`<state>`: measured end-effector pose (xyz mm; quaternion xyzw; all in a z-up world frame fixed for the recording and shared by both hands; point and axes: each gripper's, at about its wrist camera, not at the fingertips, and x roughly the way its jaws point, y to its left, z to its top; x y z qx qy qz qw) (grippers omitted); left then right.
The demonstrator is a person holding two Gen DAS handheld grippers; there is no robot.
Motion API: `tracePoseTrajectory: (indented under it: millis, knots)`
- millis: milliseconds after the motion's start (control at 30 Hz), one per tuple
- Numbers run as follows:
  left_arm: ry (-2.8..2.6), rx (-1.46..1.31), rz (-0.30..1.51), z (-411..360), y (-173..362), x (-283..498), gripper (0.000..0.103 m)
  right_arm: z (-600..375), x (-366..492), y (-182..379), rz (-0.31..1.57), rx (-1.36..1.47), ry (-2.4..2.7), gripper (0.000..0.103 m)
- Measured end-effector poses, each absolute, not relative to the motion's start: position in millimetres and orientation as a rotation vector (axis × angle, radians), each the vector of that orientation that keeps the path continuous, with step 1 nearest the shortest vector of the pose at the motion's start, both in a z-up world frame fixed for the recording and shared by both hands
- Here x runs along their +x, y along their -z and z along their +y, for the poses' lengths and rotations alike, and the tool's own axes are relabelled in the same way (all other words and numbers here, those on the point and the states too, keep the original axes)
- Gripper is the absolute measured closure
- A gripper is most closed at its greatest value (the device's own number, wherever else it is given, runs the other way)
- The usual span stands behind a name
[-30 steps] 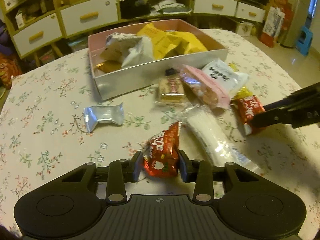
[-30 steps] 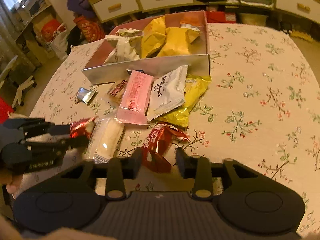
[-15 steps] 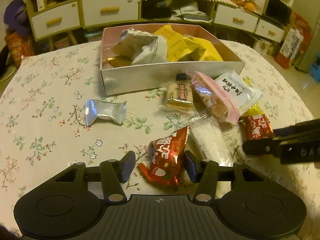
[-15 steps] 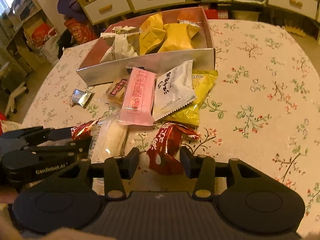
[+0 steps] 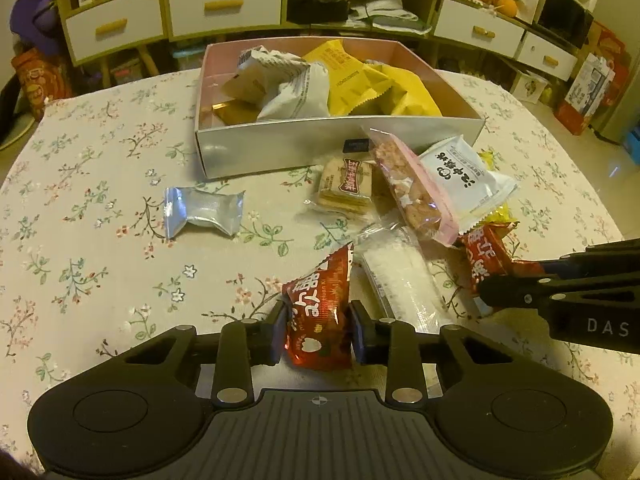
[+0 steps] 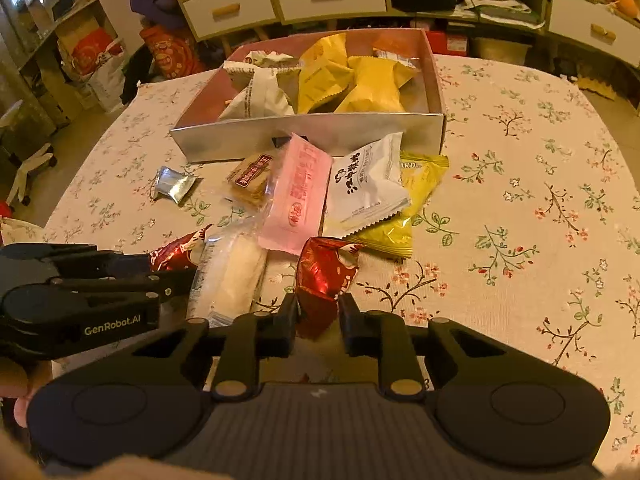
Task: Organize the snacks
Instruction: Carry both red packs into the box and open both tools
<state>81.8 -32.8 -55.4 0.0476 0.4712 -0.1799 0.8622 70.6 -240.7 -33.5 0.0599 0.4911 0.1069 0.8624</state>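
Left claw [image 5: 318, 330] just closed on red packet [image 5: 320, 316] (right claw [image 6: 318, 312] likewise)

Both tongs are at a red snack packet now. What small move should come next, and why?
Probably lift both. The left tongs and the right tongs have just closed, each pinching a red packet, while the box behind holds the sorted snacks.

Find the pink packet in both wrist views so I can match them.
Left wrist: the pink packet lies right of centre, slanting down to the right from the box's front wall, overlapping the white packet.
Right wrist: the pink packet lies just left of centre, below the box, the white packet to its right.
Shared landmark: the box's silver front wall.
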Motion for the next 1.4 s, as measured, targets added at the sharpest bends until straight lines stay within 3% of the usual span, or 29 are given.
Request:
tracePoseTrajectory:
  millis: [767,1400]
  knots:
    - [0.378,0.028,0.902,4.5,15.1,90.7,0.075,-219.9,65.1,-8.4,0.968,0.121,-0.297,0.084]
    - [0.392,0.014,0.803,-1.1,0.9,170.6,0.075,-221.6,151.5,-19.0,0.890,0.143,-0.188,0.084]
